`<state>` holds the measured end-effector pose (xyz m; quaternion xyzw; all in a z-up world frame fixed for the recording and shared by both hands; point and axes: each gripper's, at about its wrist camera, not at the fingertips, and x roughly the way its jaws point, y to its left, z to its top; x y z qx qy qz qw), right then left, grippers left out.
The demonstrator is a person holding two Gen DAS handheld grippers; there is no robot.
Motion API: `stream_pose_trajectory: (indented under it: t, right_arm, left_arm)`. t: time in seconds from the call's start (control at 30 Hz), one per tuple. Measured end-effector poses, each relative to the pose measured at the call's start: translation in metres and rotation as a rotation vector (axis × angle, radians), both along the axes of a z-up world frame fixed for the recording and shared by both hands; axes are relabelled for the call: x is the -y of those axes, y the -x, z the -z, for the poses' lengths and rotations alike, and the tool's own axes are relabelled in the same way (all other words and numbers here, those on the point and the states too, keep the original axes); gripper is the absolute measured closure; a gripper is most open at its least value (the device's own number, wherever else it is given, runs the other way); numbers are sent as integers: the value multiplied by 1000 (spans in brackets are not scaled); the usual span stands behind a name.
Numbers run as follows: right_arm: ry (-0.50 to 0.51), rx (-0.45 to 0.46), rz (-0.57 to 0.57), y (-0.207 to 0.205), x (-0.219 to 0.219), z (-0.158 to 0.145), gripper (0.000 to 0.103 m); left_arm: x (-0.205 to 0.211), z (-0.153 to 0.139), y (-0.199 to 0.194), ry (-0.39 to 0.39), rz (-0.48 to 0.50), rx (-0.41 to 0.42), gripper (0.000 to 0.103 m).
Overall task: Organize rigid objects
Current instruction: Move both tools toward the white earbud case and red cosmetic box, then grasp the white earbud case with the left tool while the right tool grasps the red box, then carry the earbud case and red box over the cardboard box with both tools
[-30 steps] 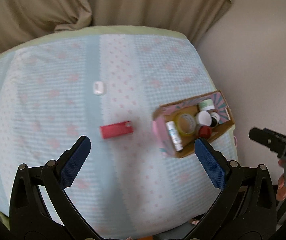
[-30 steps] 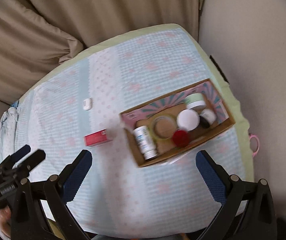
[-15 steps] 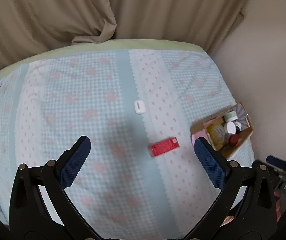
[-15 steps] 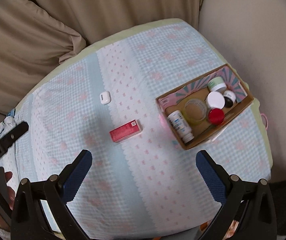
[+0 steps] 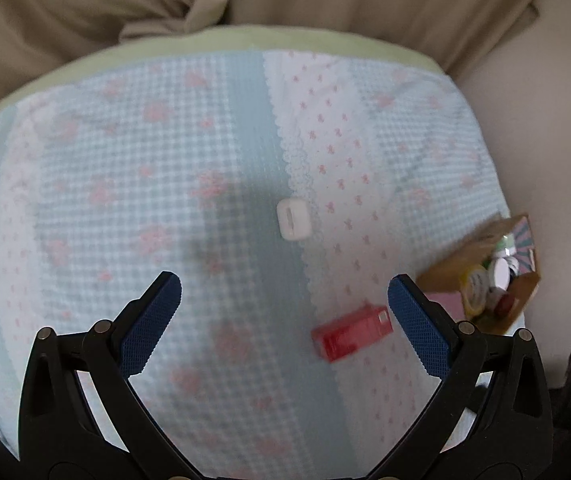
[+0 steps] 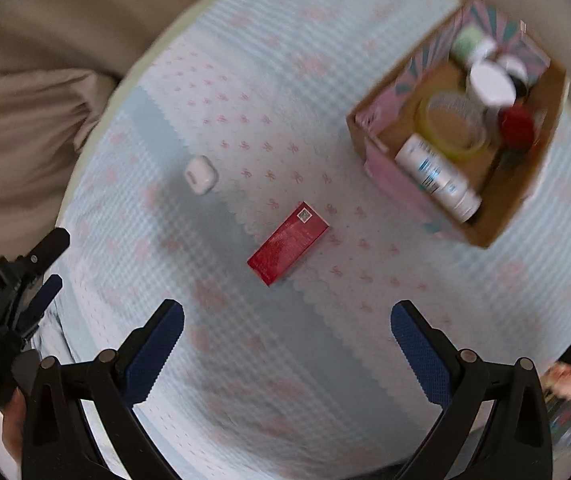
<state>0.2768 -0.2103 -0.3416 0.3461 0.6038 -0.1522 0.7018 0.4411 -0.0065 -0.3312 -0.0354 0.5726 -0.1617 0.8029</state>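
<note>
A red box (image 6: 288,243) lies flat on the patterned cloth; it also shows in the left wrist view (image 5: 351,333). A small white case (image 6: 200,174) lies to its left and farther back, and shows in the left wrist view (image 5: 293,219). A cardboard box (image 6: 533,184) at the right holds a white tube (image 6: 437,178), a yellow tape roll (image 6: 451,126), a red-lidded jar (image 6: 519,126) and white-lidded jars. My left gripper (image 5: 284,324) is open and empty above the cloth. My right gripper (image 6: 287,346) is open and empty, near of the red box.
The cloth-covered table (image 5: 205,160) is rounded, with beige curtains (image 5: 165,0) behind and a pale wall (image 5: 545,140) at the right. The cardboard box (image 5: 445,276) stands near the table's right edge. The left gripper also appears at the left of the right wrist view (image 6: 25,280).
Both grippers have swung left and come closer to the table. The red box and white case look larger and the cardboard box has shifted to the right edge. Nothing was grasped.
</note>
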Motion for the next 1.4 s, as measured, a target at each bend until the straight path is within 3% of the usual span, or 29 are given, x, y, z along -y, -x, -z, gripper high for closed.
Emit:
stream_pose_trajectory:
  t: [0.2,0.33,0.63,0.8,0.9,1.03,1.4]
  right_arm:
    - [-101,-51,202,-21,-1,73,0]
    - [-123,-76,328,-32,-3,112,2]
    - [-209,-163,522,-49,-4,174,32]
    - [-228,-217,548,-52,-4,188,48]
    - [-226,-252,560,-49,-2,193,60]
    - [-236,-252,564,-46,-1,192,61]
    - [-251,-170,504,-28,10,166,65]
  left_arm:
    - [35,69,-49,-26,-2,-67,1]
    - [57,120,-74,-54,4,-115,7]
    - [82,188,-99,-89,10,-169,18]
    - [95,196,-102,-143,23,-121,18]
    - [106,197,-98,-213,54,-83,31]
    - [105,193,-94,-215,70,-67,59]
    - [79,171,-76,-153,44,-60,60]
